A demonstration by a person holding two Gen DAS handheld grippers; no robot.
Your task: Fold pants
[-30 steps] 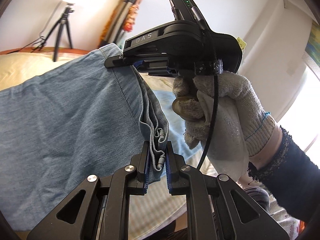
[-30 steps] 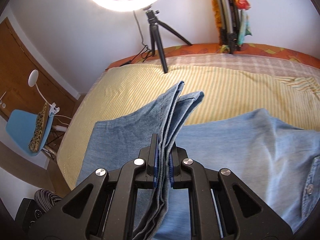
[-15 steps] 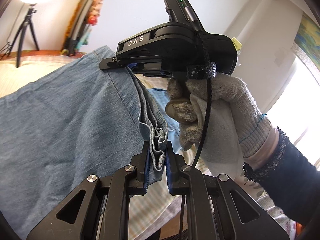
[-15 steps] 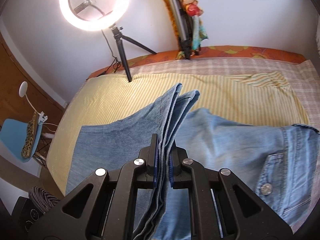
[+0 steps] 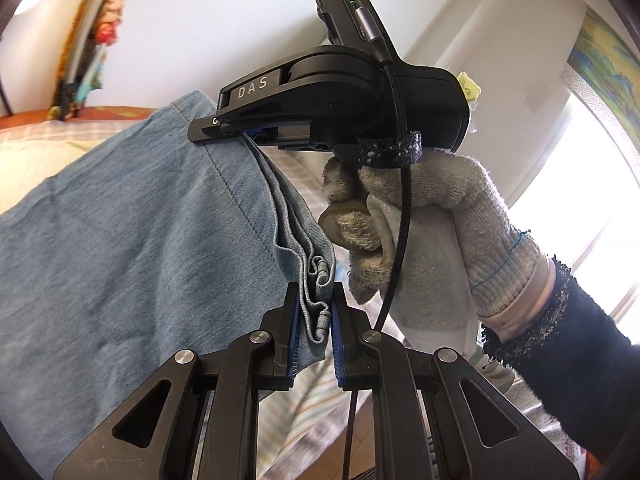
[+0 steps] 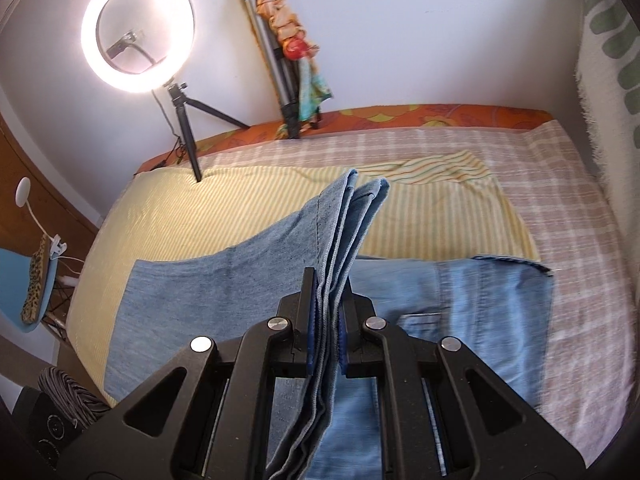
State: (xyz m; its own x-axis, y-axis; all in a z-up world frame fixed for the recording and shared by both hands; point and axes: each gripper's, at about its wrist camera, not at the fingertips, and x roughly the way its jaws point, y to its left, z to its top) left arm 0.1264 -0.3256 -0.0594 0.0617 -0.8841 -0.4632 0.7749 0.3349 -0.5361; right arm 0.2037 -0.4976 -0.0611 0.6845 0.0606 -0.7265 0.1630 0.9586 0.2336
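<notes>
The left gripper (image 5: 315, 320) pinches the bunched hem of the jeans (image 5: 120, 248); the right gripper (image 6: 325, 328) clamps stacked denim layers above the bed (image 6: 560, 200).

One pair of light-blue denim pants (image 6: 224, 292); two black two-finger grippers, left gripper (image 5: 315, 312) and right gripper (image 6: 327, 312); one lit white ring lamp (image 6: 138, 32) on a tripod; one gloved hand (image 5: 432, 232); one striped yellow sheet (image 6: 224, 208).
</notes>
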